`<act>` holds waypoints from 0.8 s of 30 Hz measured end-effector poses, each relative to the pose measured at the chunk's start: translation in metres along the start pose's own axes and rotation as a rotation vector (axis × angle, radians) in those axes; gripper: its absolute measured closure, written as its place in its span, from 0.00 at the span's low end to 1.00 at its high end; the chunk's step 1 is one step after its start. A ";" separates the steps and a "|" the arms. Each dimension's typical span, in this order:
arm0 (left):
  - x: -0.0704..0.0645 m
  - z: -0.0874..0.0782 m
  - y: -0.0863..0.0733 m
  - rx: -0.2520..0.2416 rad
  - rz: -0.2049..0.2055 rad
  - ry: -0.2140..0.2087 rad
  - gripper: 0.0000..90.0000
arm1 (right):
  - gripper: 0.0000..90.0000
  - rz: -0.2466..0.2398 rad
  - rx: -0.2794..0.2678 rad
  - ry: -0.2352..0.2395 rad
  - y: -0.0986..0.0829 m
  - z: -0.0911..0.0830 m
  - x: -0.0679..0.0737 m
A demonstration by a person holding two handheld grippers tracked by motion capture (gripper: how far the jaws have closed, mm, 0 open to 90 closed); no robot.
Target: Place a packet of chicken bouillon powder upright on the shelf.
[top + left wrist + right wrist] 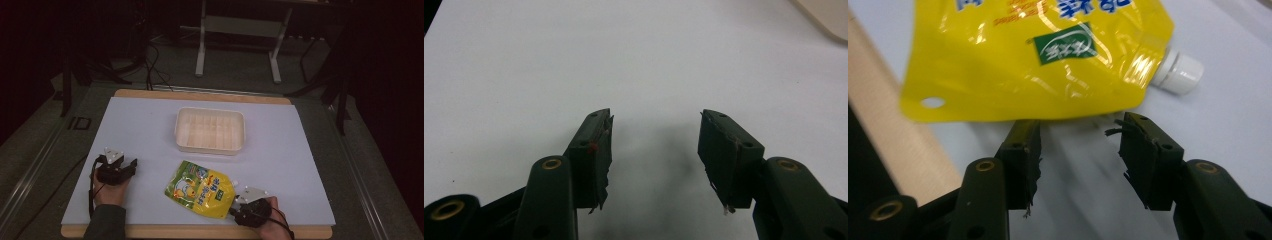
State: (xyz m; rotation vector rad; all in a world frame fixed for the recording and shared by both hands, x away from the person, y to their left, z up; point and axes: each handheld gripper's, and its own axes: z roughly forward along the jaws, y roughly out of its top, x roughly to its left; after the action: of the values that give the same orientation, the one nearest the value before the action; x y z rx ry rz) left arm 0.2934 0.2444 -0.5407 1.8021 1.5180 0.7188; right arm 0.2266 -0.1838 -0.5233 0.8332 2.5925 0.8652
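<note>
Slippage is our main worry: with our right gripper (1078,125) released at the sealed edge of the yellow pouch (200,189) lying near the tray (210,130), the glossy film could slide away, while our left gripper (655,125) rests open.

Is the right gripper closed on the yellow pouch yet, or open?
Open. The right gripper has its jaws apart just short of the yellow pouch's edge, with bare mat between them; nothing is clamped.
</note>
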 end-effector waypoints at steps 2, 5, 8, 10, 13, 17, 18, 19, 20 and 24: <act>0.000 0.000 0.000 -0.001 -0.001 0.002 0.52 | 0.56 0.018 -0.002 -0.007 0.004 0.003 -0.003; 0.000 0.000 0.000 -0.002 -0.001 0.004 0.52 | 0.56 0.039 -0.005 -0.020 0.010 0.007 -0.009; 0.000 0.000 0.000 -0.004 -0.002 0.005 0.52 | 0.56 0.072 -0.014 -0.032 0.014 0.008 -0.017; 0.000 0.000 0.000 -0.001 0.002 0.006 0.52 | 0.56 0.090 -0.014 -0.044 0.015 0.008 -0.021; 0.000 0.000 0.000 -0.003 -0.002 0.005 0.52 | 0.56 0.164 0.007 -0.064 0.014 0.011 -0.037; 0.000 0.000 0.000 -0.003 -0.002 0.005 0.52 | 0.53 0.188 0.022 -0.031 0.005 0.006 -0.039; 0.000 0.000 0.000 -0.003 -0.002 0.006 0.52 | 0.51 0.190 0.026 -0.015 0.003 0.004 -0.038; 0.000 0.000 0.000 -0.004 -0.002 0.005 0.52 | 0.50 0.187 0.027 0.001 0.001 0.001 -0.036; 0.000 0.000 0.000 -0.005 -0.002 0.005 0.52 | 0.48 0.185 0.026 0.015 0.000 -0.001 -0.034; 0.000 0.000 0.000 -0.003 0.001 0.006 0.52 | 0.38 0.186 0.011 0.095 -0.004 -0.008 -0.024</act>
State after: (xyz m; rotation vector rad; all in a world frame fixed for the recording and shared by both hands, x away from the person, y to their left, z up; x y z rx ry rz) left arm 0.2929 0.2441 -0.5408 1.8000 1.5195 0.7274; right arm 0.2404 -0.2046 -0.5177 1.0751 2.6338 0.9630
